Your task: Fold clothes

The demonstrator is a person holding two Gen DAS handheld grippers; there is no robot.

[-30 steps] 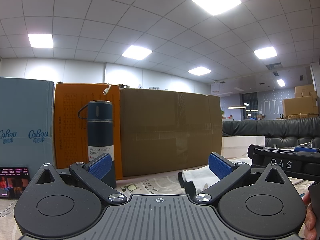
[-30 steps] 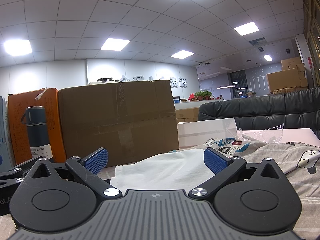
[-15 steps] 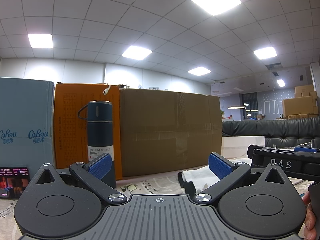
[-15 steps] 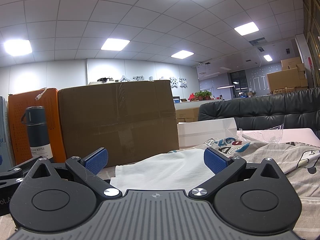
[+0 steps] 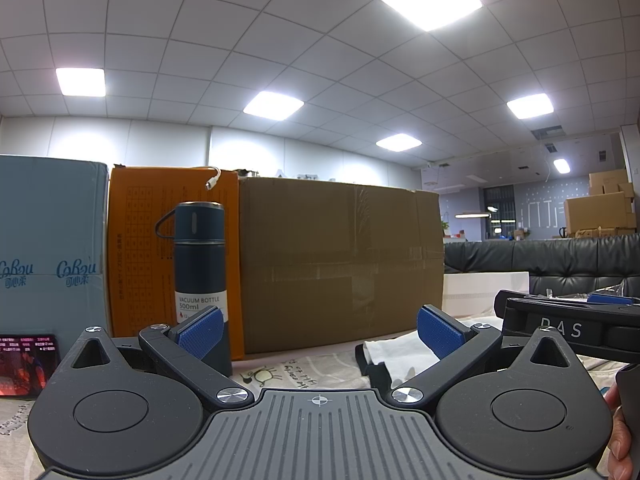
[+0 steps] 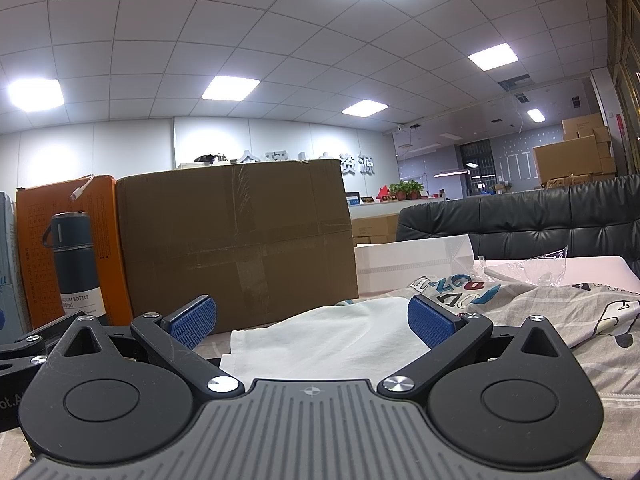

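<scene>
A white garment (image 6: 328,340) lies flat on the table just ahead of my right gripper (image 6: 312,322), which is open and empty, low over the cloth's near edge. The same garment, with a dark trim, shows in the left wrist view (image 5: 396,354) to the right of my left gripper (image 5: 320,330), which is open and empty. The right gripper's body (image 5: 568,328) shows at the right of the left wrist view. A grey printed garment (image 6: 560,312) lies crumpled to the right.
A large brown cardboard box (image 5: 340,264), an orange box (image 5: 136,248) and a light blue pack (image 5: 48,248) stand along the back. A dark vacuum bottle (image 5: 200,272) stands before the orange box. A phone (image 5: 26,364) lies left. A white box (image 6: 412,264) and black sofa (image 6: 520,224) are right.
</scene>
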